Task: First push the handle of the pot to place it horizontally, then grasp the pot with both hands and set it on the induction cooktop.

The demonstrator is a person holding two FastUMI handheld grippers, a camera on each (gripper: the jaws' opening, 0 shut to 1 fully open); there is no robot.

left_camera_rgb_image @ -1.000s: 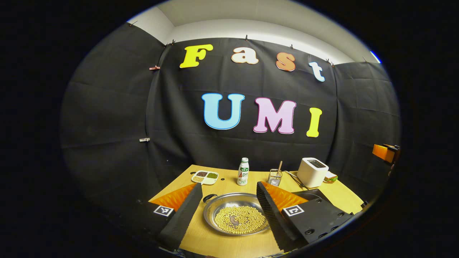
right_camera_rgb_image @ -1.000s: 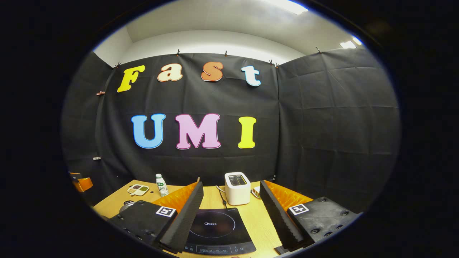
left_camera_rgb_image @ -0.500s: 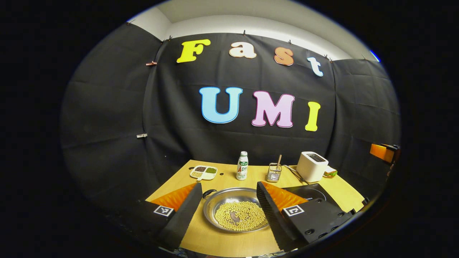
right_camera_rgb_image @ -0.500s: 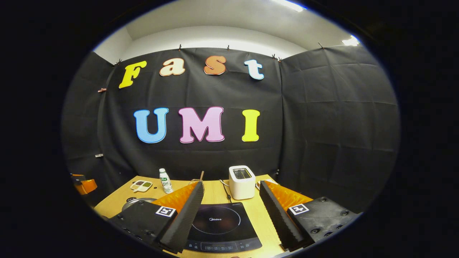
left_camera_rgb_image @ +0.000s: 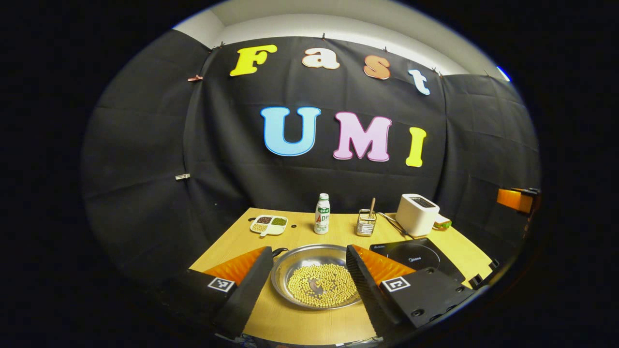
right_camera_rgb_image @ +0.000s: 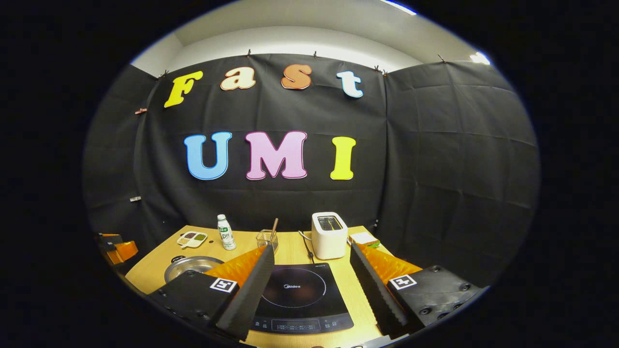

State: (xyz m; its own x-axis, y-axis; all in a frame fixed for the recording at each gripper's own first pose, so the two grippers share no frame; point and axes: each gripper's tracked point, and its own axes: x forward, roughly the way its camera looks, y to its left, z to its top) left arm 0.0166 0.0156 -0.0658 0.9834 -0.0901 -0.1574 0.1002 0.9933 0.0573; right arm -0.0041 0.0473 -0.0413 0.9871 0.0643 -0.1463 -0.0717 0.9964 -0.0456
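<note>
In the left gripper view, the left hand-held gripper hangs with fingers apart over the pot of beans on the tabletop. In the right gripper view, the right hand-held gripper is spread wide above the induction cooktop, with the pot off to its left.

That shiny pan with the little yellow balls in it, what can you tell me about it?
The pot is a wide, shallow, silvery metal pan with a small dark loop handle at its far left rim. A loose layer of pale yellow beans covers its bottom. It sits flat on the wooden table, left of the cooktop, with nothing gripping it.
</note>
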